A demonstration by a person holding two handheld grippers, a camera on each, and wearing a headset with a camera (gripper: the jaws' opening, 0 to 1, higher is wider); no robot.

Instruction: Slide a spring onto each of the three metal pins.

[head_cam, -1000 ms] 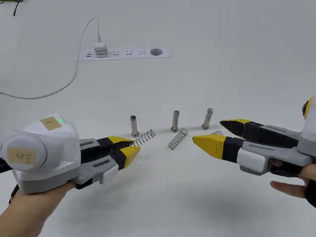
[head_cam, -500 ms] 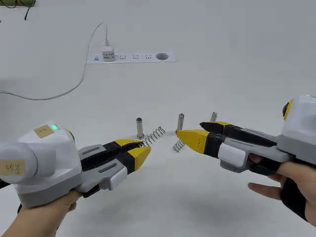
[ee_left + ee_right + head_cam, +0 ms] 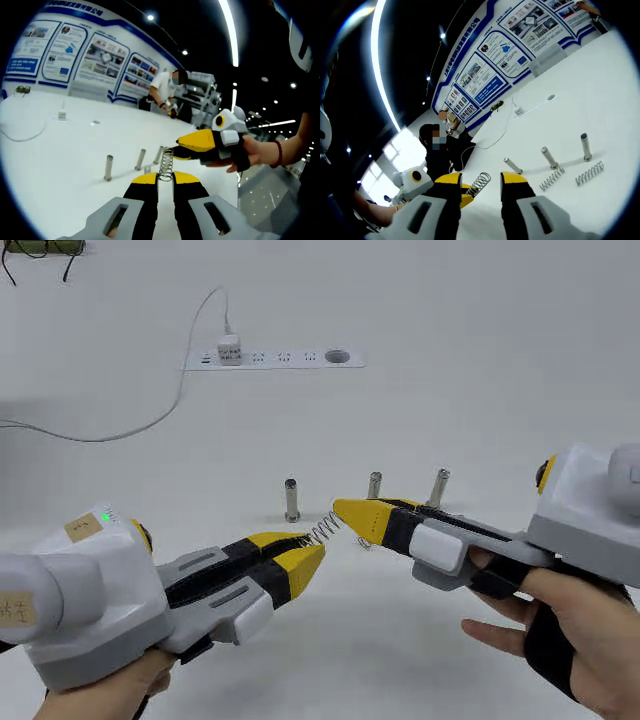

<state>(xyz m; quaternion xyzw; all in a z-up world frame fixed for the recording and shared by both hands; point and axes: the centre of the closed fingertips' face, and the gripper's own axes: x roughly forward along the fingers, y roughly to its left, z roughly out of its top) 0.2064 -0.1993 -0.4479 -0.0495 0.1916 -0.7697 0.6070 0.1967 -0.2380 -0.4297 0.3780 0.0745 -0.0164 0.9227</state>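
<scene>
Left gripper (image 3: pixel 312 550): yellow tips on black jaws, pale grey slotted side plates, bulky white rounded housing (image 3: pixel 100 590) behind. Two tan labels (image 3: pixel 84 527) on the housing, handwriting too small to read. Small green light (image 3: pixel 104 517) on top.

Right gripper (image 3: pixel 350 512): same build, with yellow tips, black jaws, grey plate, white housing. Yellow ring with black centre (image 3: pixel 219 120) on its side.

Right hand (image 3: pixel 545 615): black strap (image 3: pixel 548 640) across the palm. Dark red bead bracelet (image 3: pixel 276 153) at the wrist.
</scene>
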